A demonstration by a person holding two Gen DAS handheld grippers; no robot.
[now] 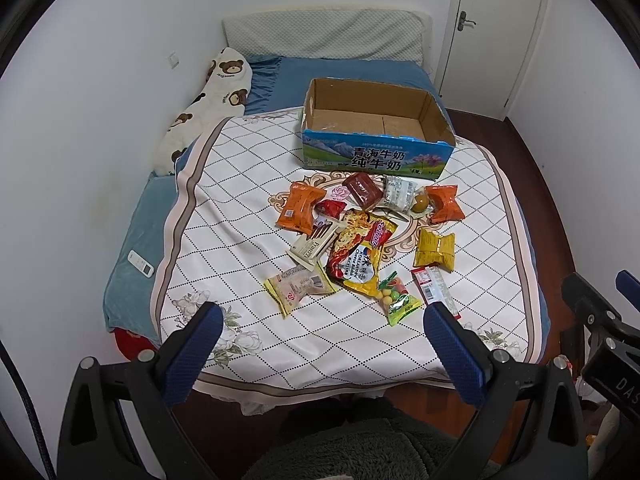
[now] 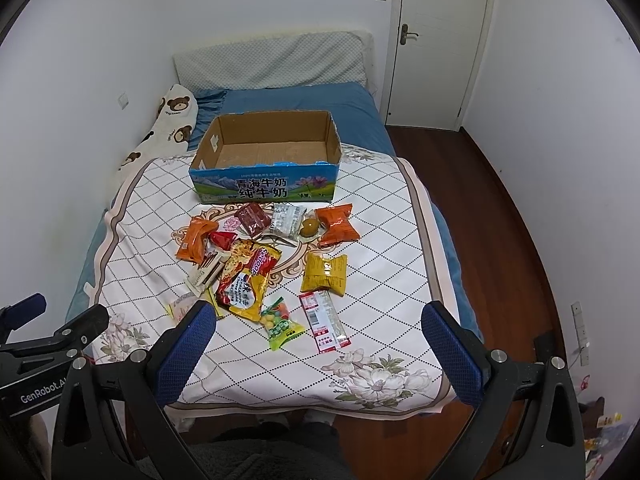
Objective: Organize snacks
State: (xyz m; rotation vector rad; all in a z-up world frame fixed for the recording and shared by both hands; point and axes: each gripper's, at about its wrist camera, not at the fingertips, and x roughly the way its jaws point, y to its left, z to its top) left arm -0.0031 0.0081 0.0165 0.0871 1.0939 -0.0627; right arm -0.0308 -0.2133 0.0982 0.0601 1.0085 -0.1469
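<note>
Both tongs spread and empty above the foot of the bed, snacks ahead.

Left tongs point(image 1: 322, 320) and right tongs point(image 2: 318, 322) hover short of the pile; the red-and-white strip packet point(image 2: 324, 322) lies nearest the right tongs, its long axis running toward the empty milk carton box point(image 2: 266, 190) beyond the snacks.

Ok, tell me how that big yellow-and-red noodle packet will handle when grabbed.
The noodle packet looks puffy and crinkly, so it is probably light and its film may slip. It overlaps the cream wafer pack, so lifting it could drag that along. Its contents may crack under a hard squeeze.
</note>
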